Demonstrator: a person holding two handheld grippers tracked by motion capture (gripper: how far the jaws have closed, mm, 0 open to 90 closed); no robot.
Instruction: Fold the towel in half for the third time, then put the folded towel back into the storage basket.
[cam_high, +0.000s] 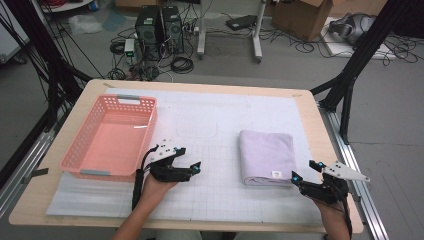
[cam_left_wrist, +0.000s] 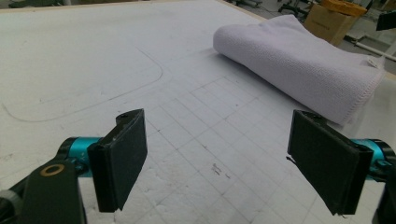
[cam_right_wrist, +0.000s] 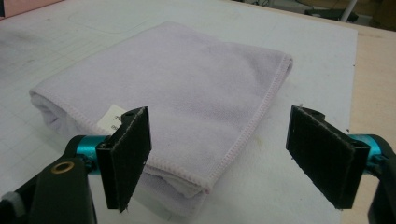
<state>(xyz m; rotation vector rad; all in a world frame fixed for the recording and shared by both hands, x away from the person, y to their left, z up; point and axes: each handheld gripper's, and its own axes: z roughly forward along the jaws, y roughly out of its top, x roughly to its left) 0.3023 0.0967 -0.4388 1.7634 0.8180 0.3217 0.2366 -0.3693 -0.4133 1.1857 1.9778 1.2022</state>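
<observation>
At lower right of the high view, the right gripper (cam_high: 303, 171) is being held wide open beside the folded towel (cam_high: 266, 156); the left gripper (cam_high: 189, 159), lower centre, is likewise being held wide, empty.

Both tools, L (cam_high: 187, 167) & R (cam_high: 305, 172), jaws wide, nothing gripped.
</observation>
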